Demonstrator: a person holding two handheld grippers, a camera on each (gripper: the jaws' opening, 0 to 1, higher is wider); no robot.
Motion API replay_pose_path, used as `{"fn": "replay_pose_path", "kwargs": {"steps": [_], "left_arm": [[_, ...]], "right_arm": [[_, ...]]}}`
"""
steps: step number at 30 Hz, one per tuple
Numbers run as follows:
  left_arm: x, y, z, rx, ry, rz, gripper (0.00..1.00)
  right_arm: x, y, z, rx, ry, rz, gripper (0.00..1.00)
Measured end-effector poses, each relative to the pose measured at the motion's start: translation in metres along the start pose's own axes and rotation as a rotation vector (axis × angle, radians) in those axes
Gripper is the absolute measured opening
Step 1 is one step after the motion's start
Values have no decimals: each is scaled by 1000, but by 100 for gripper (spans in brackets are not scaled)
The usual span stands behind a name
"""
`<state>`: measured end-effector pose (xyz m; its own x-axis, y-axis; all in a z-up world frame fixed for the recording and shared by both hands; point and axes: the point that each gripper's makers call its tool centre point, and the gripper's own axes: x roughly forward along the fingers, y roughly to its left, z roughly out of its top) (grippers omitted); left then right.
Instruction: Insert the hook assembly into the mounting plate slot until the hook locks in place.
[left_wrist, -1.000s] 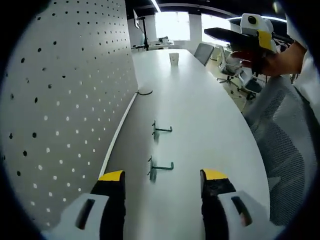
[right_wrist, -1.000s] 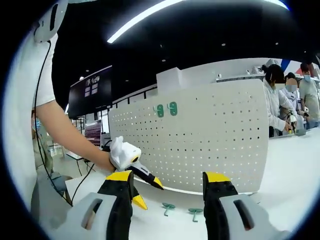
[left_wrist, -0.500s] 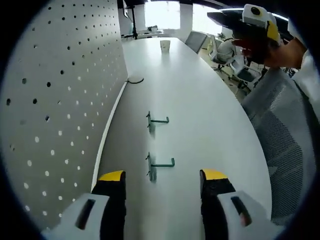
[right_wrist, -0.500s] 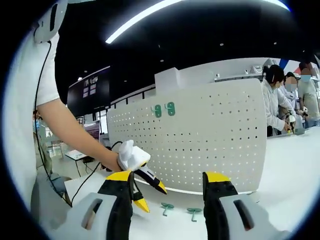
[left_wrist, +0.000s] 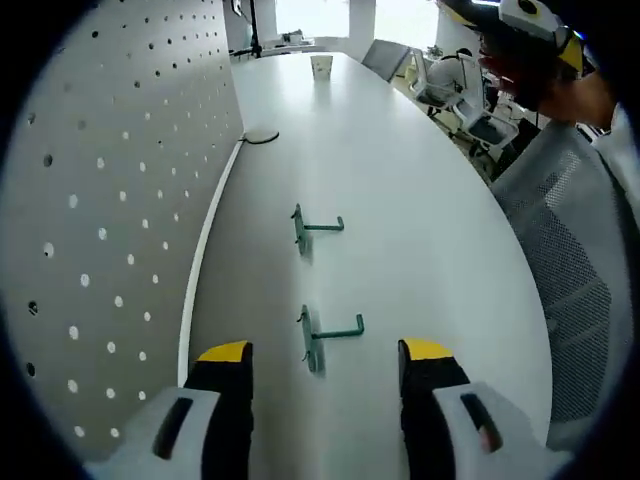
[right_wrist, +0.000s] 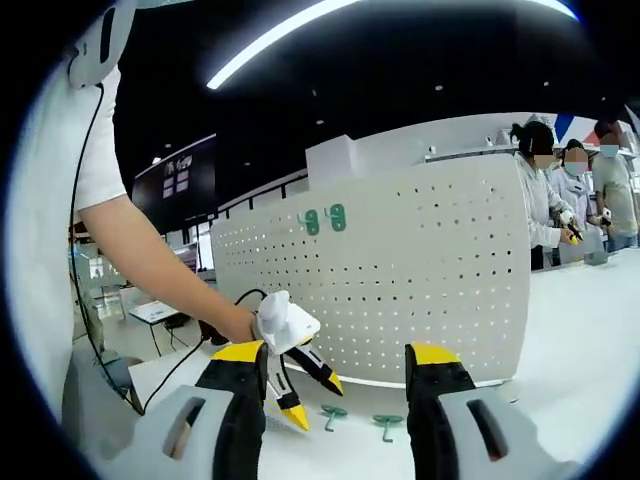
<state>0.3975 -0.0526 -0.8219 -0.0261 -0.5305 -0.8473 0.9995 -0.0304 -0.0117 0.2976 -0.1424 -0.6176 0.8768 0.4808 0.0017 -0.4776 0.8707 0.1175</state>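
- Left hand-held gripper (left_wrist: 322, 352) hangs low over the white table (left_wrist: 420, 220) with its jaws spread wide and nothing between them; the near green hook (left_wrist: 325, 333) lies just ahead of the tips, so I judge it is lined up to pick that one.
- A second green hook (left_wrist: 313, 227) lies farther along the table, apart from the first; both lie flat close to the foot of the white pegboard (left_wrist: 100, 200), handy for lifting into its holes.
- Right hand-held gripper (right_wrist: 335, 352) is held back and higher, jaws wide apart and empty, facing the pegboard (right_wrist: 400, 270) square on, probably to keep everything in sight.
- From that side the left hand-held gripper (right_wrist: 312, 398) shows tilted down toward the two hooks (right_wrist: 332, 412).
- Two green pieces (right_wrist: 325, 219) already sit high on the pegboard.
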Motion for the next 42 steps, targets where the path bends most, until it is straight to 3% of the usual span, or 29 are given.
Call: {"fn": "replay_pose_path", "kwargs": {"steps": [6,7,9,15,17,19,22,32,42], "left_arm": [[6,-3,-12,15,46,-15,60],[6,1,-9,53,28,1,59],[5,0,-11,23,42,-9,59],[6,1,-11,31,38,-3,58],[6,1,-10,28,35,-1,53],[5,4,-9,23,32,4,39],[4,8,-8,-10,25,25,32],[5,8,-7,-31,21,47,27],[7,2,-6,-7,47,63,15]], "right_arm": [[0,-1,0,3,0,-3,54],[0,-1,0,2,0,-3,54],[0,0,0,3,1,-3,54],[0,-1,0,2,0,-5,54],[0,-1,0,3,0,-6,53],[0,-1,-1,4,2,-6,53],[0,-1,-1,6,3,-5,53],[-1,-2,-1,11,4,-7,51],[-1,-2,-1,11,2,-7,50]]}}
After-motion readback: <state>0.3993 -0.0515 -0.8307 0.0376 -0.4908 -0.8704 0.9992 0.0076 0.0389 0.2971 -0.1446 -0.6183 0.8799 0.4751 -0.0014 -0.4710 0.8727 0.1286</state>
